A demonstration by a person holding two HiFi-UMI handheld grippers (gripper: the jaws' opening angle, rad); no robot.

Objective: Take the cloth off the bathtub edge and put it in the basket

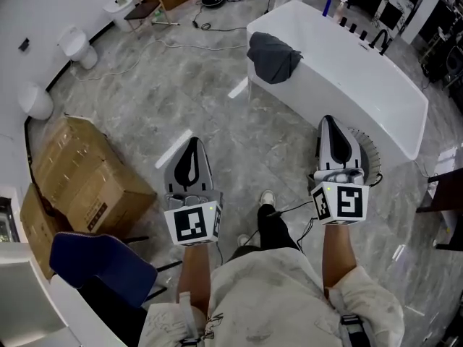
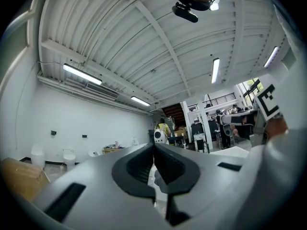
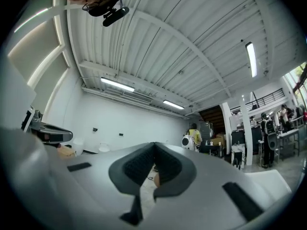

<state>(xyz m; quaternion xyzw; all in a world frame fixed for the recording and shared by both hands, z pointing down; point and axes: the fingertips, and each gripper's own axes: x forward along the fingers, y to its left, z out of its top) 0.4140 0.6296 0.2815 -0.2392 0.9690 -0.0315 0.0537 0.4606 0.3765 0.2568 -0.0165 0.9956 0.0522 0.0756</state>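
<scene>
A dark grey cloth (image 1: 273,56) hangs over the near left end of the white bathtub (image 1: 340,71) in the head view. A round slatted basket (image 1: 366,150) stands on the floor by the tub, mostly hidden behind my right gripper (image 1: 329,121). My left gripper (image 1: 192,142) is held over the floor, well short of the tub. Both grippers point up and away, jaws shut with nothing between them. In the left gripper view the jaw tips (image 2: 154,146) meet; in the right gripper view the tips (image 3: 154,144) meet too.
A large cardboard box (image 1: 79,176) lies on the floor at left, with a blue chair (image 1: 101,262) in front of it. Toilets (image 1: 78,47) line the far left wall. Cables (image 1: 173,42) trail across the grey marble floor. Bottles and a tap (image 1: 362,31) sit on the tub's far rim.
</scene>
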